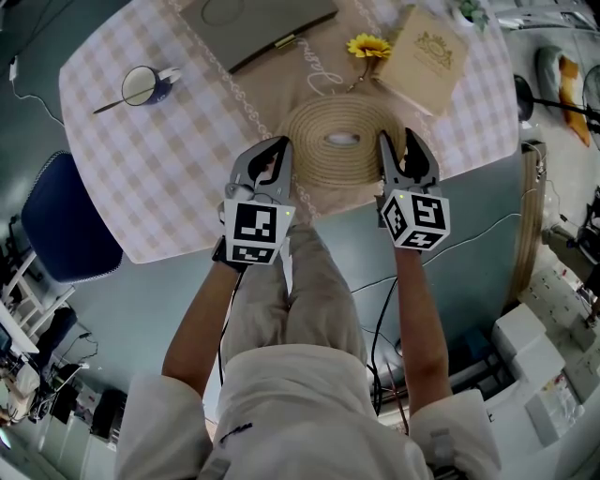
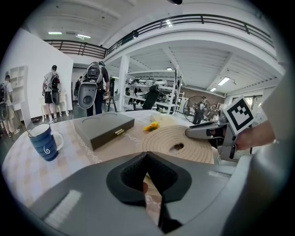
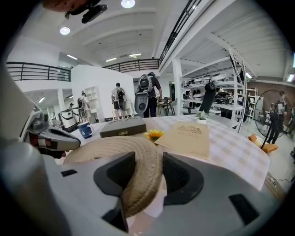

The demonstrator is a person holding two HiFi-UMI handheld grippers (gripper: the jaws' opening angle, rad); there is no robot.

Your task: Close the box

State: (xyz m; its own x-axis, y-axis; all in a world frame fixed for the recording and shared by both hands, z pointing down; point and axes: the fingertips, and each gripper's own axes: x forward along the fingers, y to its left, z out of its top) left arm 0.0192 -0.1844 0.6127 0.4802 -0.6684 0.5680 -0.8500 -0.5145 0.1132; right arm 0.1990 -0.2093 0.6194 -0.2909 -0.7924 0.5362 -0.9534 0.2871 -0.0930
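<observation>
The flat grey box (image 1: pixel 258 23) lies at the far side of the round table, its lid down and a small metal clasp on the front edge; it also shows in the left gripper view (image 2: pixel 103 129) and the right gripper view (image 3: pixel 122 126). Both grippers hover near the table's front edge, well short of the box. My left gripper (image 1: pixel 272 155) is beside the left rim of a woven round mat (image 1: pixel 342 141), with its pads together and nothing between them (image 2: pixel 146 156). My right gripper (image 1: pixel 403 150) stands open over the mat's right rim (image 3: pixel 138 175), which shows in the gap between its pads.
A checked cloth (image 1: pixel 141 169) covers the table. On it stand a blue mug with a spoon (image 1: pixel 145 84) at the left, a sunflower (image 1: pixel 368 45) and a tan book (image 1: pixel 424 58) behind the mat. A blue chair (image 1: pixel 66 220) stands left of the table; people walk far behind.
</observation>
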